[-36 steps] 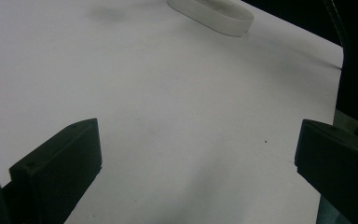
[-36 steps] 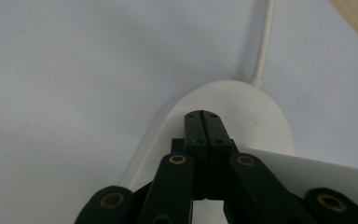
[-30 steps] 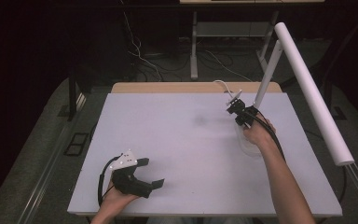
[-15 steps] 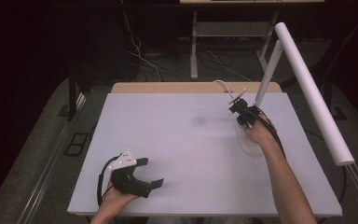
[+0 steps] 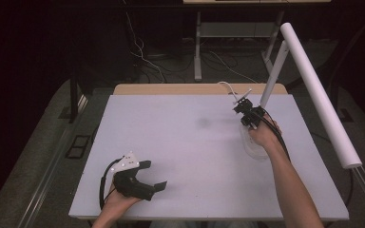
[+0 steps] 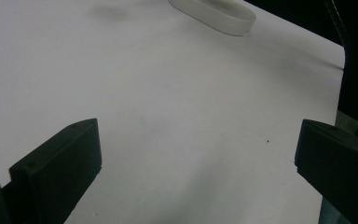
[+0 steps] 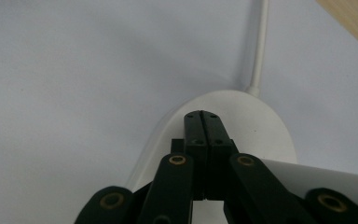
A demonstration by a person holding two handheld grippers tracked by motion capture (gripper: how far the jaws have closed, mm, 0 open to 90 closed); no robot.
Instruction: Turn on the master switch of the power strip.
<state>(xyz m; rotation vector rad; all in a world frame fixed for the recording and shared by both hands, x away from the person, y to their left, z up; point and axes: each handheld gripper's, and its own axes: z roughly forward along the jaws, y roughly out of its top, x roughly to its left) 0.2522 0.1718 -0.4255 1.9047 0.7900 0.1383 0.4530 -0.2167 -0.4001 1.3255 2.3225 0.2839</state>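
While jaws pressed together above the white lamp base (image 7: 261, 135), right tongs (image 7: 203, 122) empty; left tongs (image 6: 196, 154) wide apart, empty.

White lamp base (image 5: 254, 145), flat, table's right.

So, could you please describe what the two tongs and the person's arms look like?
Both tongs are black with flat, blocky jaws. The left tongs carry a grey three-cornered plate and a black cable; the right tongs show brass-coloured pivot pins and trail black cables. Both forearms are bare, with no sleeves.
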